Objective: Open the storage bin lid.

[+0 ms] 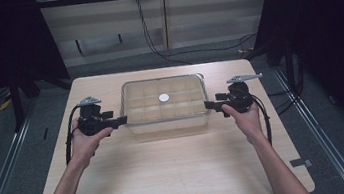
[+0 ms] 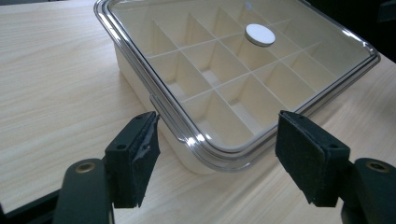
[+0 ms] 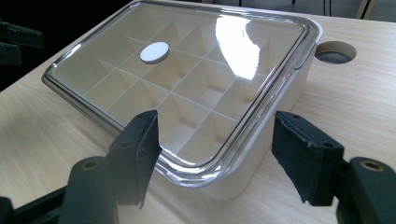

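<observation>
A pale wood table stands on grey floor between dark curtains. I hold the left gripper and right gripper level, jaws wide and holding nothing, flanking the box. Mid-table, the cream box has a clear lid with a white disc over gridded compartments.

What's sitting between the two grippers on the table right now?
The compartment box with its clear lid, seen in the high view: left gripper at one end, right gripper at the other, both open.
</observation>
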The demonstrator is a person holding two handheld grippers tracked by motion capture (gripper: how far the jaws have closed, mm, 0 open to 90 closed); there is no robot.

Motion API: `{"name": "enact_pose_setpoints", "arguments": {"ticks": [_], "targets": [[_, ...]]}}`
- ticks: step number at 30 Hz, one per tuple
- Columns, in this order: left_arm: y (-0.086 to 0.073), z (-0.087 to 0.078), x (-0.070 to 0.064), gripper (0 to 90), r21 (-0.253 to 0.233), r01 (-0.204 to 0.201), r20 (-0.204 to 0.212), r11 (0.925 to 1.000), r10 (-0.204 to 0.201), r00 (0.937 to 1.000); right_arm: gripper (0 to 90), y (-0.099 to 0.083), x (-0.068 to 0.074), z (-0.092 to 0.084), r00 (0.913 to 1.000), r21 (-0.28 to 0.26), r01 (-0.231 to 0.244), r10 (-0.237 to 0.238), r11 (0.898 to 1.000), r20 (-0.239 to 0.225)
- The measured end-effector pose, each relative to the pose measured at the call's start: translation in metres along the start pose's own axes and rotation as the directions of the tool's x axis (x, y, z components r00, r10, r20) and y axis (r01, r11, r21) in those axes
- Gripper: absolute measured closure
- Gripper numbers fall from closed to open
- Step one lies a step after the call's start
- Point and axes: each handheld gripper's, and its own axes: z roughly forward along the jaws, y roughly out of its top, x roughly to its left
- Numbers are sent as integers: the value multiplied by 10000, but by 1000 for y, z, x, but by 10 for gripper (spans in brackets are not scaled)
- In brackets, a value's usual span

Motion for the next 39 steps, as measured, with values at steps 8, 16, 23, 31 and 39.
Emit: {"name": "enact_pose_setpoints", "arguments": {"ticks": [8, 16, 23, 31, 39], "targets": [[7, 10, 16, 323, -94, 320, 1, 9994, -320, 9995, 295, 12, -6, 14, 9998, 278, -174, 171, 9995, 104], [4, 20, 19, 297, 162, 351, -247, 9993, -347, 9991, 263, 9, -14, 28, 9993, 538, -343, 334, 9980, 185], [-3, 29, 19, 262, 232, 482, -22, 9986, -481, 9988, 233, 3, -14, 36, 9994, 594, -337, 332, 9977, 108], [-4, 40, 21, 246, 439, 782, 380, 9960, -798, 9961, 188, -1, -14, 43, 9991, 641, -401, 407, 9971, -82], [0, 45, 18, 244, 461, 630, 436, 9970, -650, 9969, 183, -1, -16, 46, 9981, 665, -595, 606, 9960, -135]]}}
